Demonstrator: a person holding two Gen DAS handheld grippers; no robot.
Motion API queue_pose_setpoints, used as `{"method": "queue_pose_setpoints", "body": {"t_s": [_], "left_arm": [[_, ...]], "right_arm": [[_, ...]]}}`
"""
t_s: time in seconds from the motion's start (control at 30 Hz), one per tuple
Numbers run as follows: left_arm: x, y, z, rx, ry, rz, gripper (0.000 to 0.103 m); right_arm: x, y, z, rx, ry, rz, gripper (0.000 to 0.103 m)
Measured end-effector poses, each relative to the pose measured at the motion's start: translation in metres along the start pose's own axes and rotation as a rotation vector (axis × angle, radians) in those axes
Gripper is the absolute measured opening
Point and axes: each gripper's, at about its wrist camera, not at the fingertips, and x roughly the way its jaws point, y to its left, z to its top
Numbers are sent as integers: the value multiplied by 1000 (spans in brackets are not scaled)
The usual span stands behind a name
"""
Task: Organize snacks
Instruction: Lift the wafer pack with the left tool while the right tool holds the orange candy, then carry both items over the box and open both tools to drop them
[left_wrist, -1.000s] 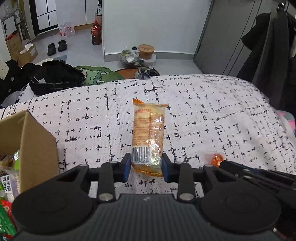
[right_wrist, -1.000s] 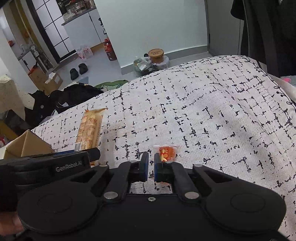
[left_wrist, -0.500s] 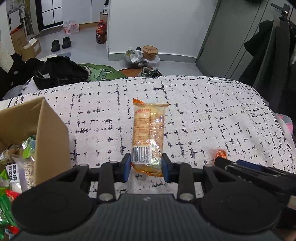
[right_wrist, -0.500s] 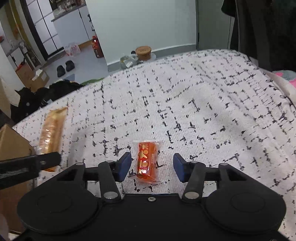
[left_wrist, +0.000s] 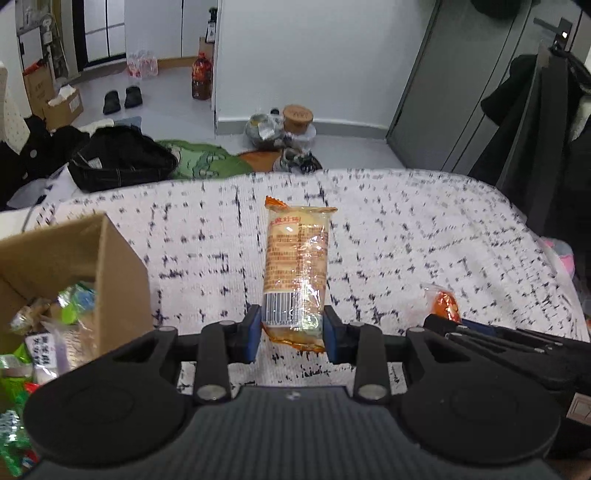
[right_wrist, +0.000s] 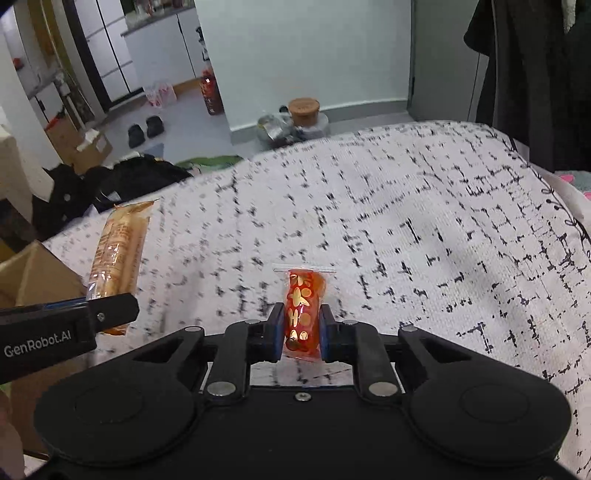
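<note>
- Left wrist view: left gripper (left_wrist: 291, 328) clamped on barcode end of long orange snack pack (left_wrist: 297, 271), raised over black-flecked white cover (left_wrist: 424, 236); open cardboard box (left_wrist: 70, 269) of snacks just left of pack.
- Right wrist view: right gripper (right_wrist: 302, 334) just closed, pinching small red candy packet (right_wrist: 303, 308) right of pack, above cover.

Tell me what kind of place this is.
Probably a lived-in home, not a lab: a pair of black slippers on the grey floor, dark coats hanging by a door, and a white black-flecked fabric cover over the work surface.
</note>
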Motion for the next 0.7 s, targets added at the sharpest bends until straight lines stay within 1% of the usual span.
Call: {"method": "queue_pose_setpoints", "body": {"t_s": [0.37,0.53,0.7], "left_arm": [[-43,12,4,-8,-83,-9,33],[-61,25,3,-28,-109,-22,33],[-82,43,4,-32,-148,-12,33]], "right_arm": [[-31,29,9,-15,-82,77,18],[-41,42,13,-11,-109,104,18],[-50,59,12,-21,-125,155,18]]}}
